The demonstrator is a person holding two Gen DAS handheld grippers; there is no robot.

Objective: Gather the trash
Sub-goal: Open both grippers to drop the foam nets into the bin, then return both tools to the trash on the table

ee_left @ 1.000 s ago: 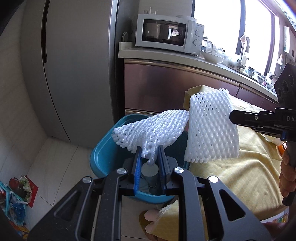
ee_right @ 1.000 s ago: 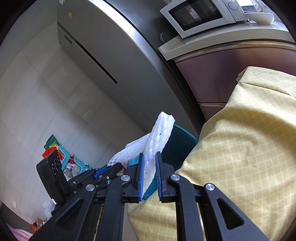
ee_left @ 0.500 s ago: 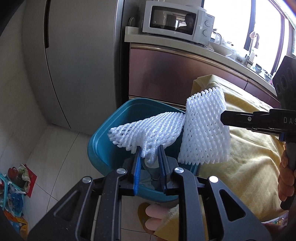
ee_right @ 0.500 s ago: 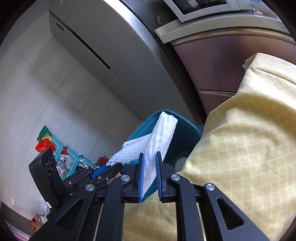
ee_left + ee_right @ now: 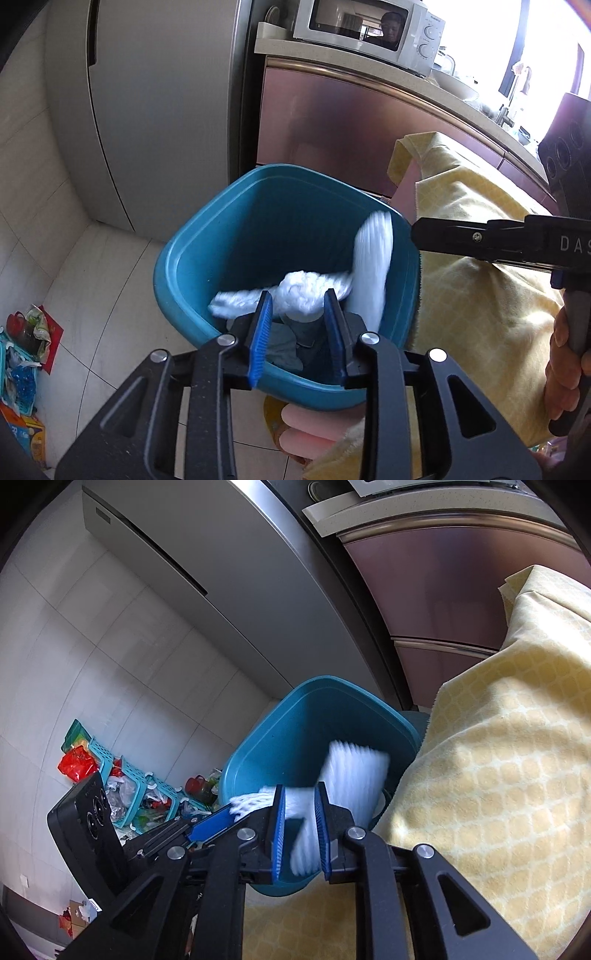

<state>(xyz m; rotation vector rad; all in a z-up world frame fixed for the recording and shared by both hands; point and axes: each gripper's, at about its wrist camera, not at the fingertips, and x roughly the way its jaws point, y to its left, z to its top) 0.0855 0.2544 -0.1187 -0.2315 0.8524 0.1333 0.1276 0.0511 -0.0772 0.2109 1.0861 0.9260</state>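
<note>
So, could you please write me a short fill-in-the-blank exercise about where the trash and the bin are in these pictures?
1. Both white foam nets are dropping into a bin whose colour is ____.
2. The cloth draped beside the bin is ____ in colour.
3. On the counter above the brown cabinet stands a white ____.
4. The left gripper hangs over the bin with its jaws ____.

Missing words: teal; yellow; microwave; opening

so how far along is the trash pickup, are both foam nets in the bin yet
Nearly. Both jaws are opening over the teal bin. The left gripper has let go of its foam net; the right gripper's net is blurred, dropping in. Other scraps already lie inside. Left: draw both grippers back.
</note>
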